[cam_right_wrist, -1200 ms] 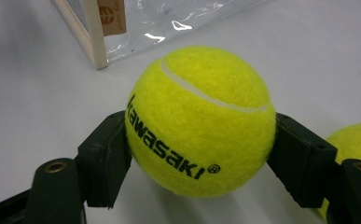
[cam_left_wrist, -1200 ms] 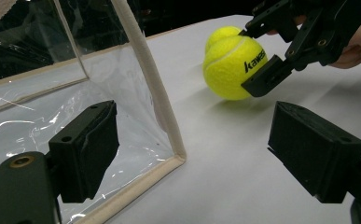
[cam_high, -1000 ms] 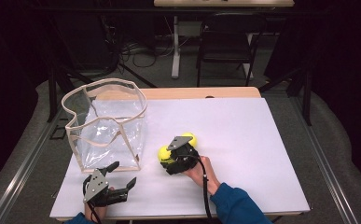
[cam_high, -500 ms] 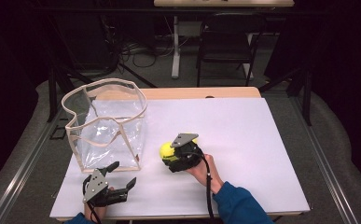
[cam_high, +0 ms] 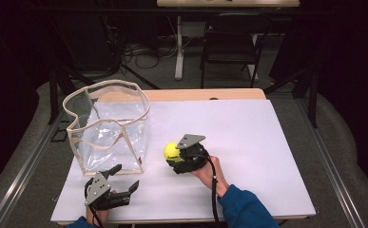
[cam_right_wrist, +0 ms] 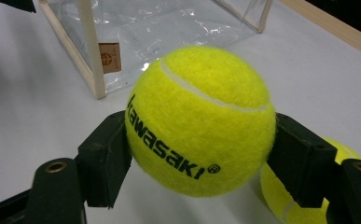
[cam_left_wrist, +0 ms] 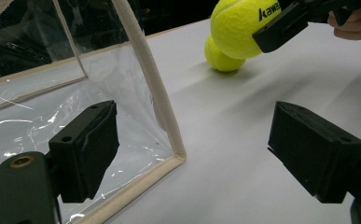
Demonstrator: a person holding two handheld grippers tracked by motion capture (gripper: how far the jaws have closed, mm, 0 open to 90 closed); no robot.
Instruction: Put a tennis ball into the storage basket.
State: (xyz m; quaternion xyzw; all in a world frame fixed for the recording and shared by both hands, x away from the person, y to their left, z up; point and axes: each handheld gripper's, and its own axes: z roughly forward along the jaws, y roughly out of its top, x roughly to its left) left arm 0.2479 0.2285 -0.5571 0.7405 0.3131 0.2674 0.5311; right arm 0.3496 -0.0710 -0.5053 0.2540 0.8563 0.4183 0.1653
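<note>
The right gripper (cam_right_wrist: pixel 199 154) clamps one tennis ball (cam_right_wrist: pixel 199 121) – probably bound for the clear bag (cam_high: pixel 108 128) – while the left gripper (cam_left_wrist: pixel 206 154) waits beside it, jaws apart.

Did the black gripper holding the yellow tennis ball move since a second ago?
Yes, slightly. In the high view the right gripper, shut on the yellow tennis ball, has drifted toward the table's near edge, away from the clear plastic bag.

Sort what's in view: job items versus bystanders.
In the job:
- held tennis ball, clamped in the right gripper
- second tennis ball, on the table
- clear bag, standing open
- left gripper, open beside the bag

Lying about:
- chair
- floor cables
</note>
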